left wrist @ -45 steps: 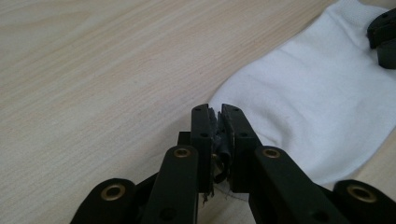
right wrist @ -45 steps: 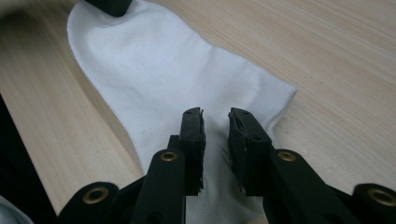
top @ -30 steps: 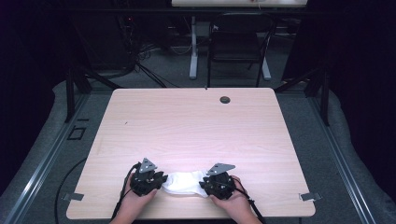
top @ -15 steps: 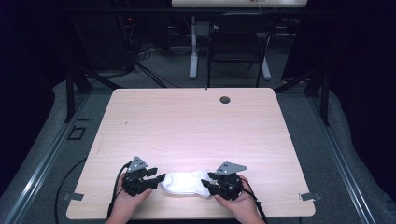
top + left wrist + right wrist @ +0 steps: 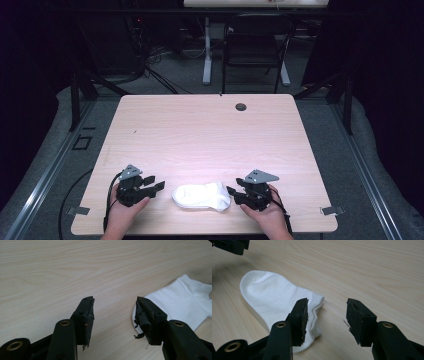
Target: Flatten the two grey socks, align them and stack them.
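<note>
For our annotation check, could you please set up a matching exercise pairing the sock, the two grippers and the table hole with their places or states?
Things:
1. sock
2. left gripper
3. right gripper
4. hole

Places or states:
A. open, at the sock's cuff end
B. near the table's far edge
C. lies flat between the grippers
D. open, beside the sock's rounded end

Pairs: 1-C, 2-D, 3-A, 4-B
</note>
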